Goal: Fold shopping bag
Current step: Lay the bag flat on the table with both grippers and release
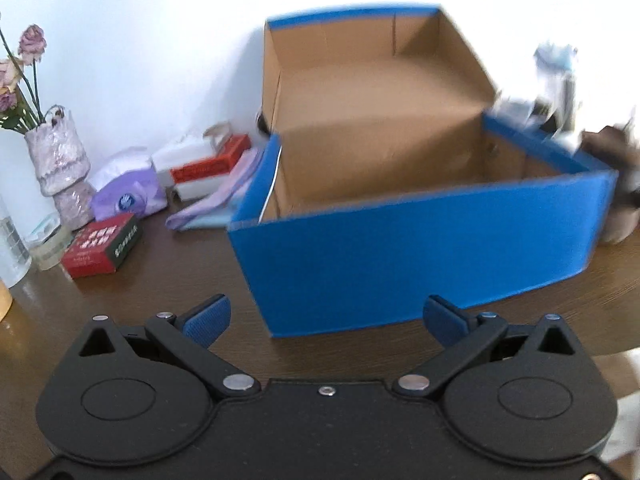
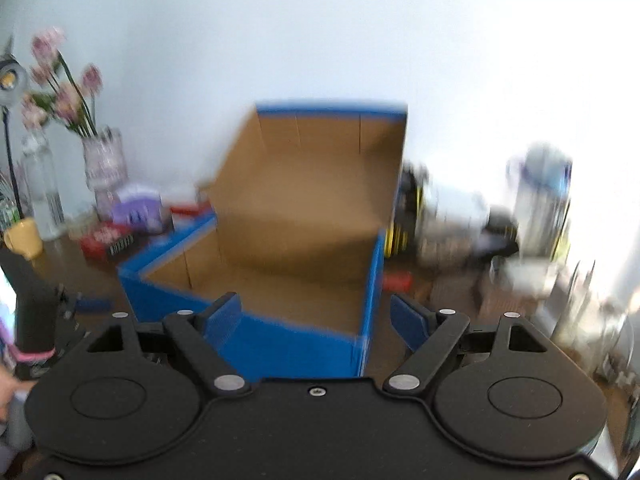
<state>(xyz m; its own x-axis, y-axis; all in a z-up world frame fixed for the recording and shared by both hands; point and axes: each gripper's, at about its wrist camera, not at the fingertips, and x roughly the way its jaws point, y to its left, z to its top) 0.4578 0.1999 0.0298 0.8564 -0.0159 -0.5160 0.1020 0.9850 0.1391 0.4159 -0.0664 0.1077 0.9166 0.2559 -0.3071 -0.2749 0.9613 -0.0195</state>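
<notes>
An open blue cardboard box [image 1: 400, 248] stands on the dark wooden table [image 1: 160, 300], its lid [image 1: 360, 68] tipped back against the white wall. Its brown inside [image 2: 296, 280] holds nothing that I can see. My left gripper [image 1: 326, 316] is open just in front of the box's near corner, with nothing between its blue pads. My right gripper [image 2: 316, 312] is open above the box's near wall, also holding nothing. A flat lilac and pale blue fabric piece [image 1: 216, 204] lies left of the box; I cannot tell whether it is the shopping bag.
Left of the box are a vase of dried flowers [image 1: 60, 160], a red carton [image 1: 104, 246], a purple tissue pack [image 1: 128, 196] and a red-and-white box [image 1: 208, 164]. Blurred clutter [image 2: 460, 224] crowds the right side. A yellow mug [image 2: 24, 236] stands far left.
</notes>
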